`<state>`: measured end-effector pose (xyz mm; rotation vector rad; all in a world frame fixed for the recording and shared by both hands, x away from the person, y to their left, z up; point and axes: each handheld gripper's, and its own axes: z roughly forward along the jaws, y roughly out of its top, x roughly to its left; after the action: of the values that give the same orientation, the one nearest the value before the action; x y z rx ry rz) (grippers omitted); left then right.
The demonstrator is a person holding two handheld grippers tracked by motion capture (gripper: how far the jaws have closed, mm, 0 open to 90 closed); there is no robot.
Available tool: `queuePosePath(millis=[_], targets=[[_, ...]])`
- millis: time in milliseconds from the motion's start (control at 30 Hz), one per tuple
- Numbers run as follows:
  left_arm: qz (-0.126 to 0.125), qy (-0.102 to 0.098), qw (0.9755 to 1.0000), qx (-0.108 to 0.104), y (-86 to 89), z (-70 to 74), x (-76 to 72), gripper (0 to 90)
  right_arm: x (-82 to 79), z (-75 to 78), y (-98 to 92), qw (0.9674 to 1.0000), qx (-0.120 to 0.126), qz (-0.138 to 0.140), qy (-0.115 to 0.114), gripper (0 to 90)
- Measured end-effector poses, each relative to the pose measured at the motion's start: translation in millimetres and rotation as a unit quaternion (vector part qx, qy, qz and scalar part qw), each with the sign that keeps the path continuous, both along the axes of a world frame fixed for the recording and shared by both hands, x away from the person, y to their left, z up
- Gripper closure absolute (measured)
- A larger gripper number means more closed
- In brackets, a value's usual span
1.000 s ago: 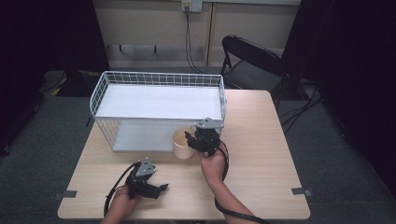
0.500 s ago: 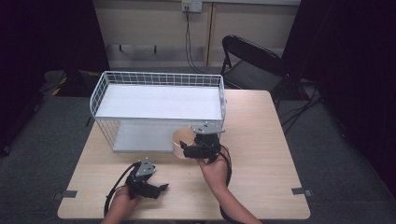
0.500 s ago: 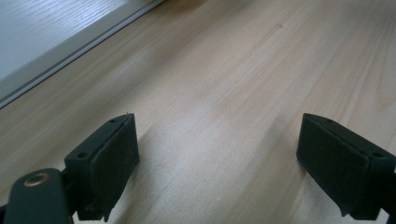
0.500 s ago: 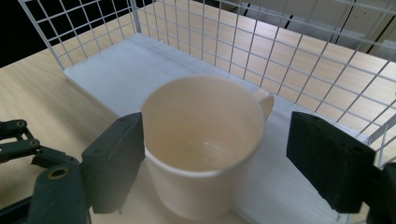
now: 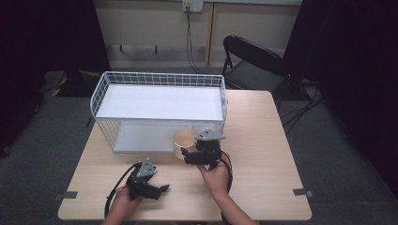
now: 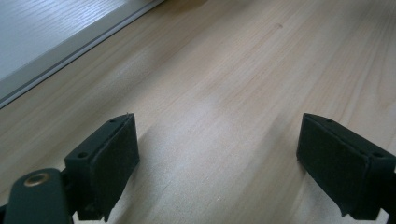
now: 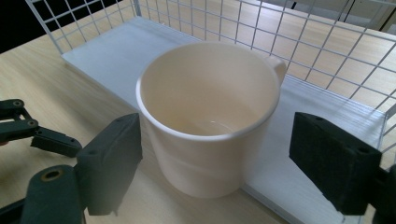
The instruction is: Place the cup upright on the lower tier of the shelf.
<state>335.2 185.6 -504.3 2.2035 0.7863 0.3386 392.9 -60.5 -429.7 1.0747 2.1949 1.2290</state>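
Seen from the high view: a light wooden table, with a white wire basket rack standing on its far-left half, upper shelf a plain white board, lower white board resting on the tabletop beneath it. At 5 o'clock from the rack's centre, at its near front edge, stands a cream mug, upright and empty. Just beside the mug, at its 3 o'clock, sits the right gripper, held by the right hand, grey three-cornered plate on top. Toward 7 o'clock from the mug, well apart, lies the left gripper near the table's near edge, held low in the left hand, cable looping beside it. Beyond the table at 1 o'clock, a black folding chair on grey carpet; cables hanging from a wall socket at 12 o'clock.

In the right gripper view: the mug upright between the two black jaws of the right gripper, jaws spread wide, released, a gap at each side of the mug wall, touching nothing. Handle pointing to 1 o'clock, toward the wire mesh. Mug base seeming to rest partly on the lower white board's edge, partly over the wood. At 9 o'clock, part of the other gripper.

In the left gripper view: the left gripper with jaws released and wide apart, bare wood between them; the white board's edge at 10 o'clock.
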Motion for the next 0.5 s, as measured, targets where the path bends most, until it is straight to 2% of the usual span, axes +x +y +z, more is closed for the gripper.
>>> queuePosePath(millis=[67, 500], targets=[[0.000, 0.000, 1.0000, 0.000, 0.0, 0.0, 0.0, 12.4, 1.1, -2.7, 1.3, 1.0000, -0.001, -0.002, 0.006, 16.5], [0.001, 0.000, 1.0000, 0.000, 0.0, 0.0, -0.1, 12.4, 2.5, -7.2, 8.2, 1.0000, -0.009, -0.003, 0.003, 20.2]])
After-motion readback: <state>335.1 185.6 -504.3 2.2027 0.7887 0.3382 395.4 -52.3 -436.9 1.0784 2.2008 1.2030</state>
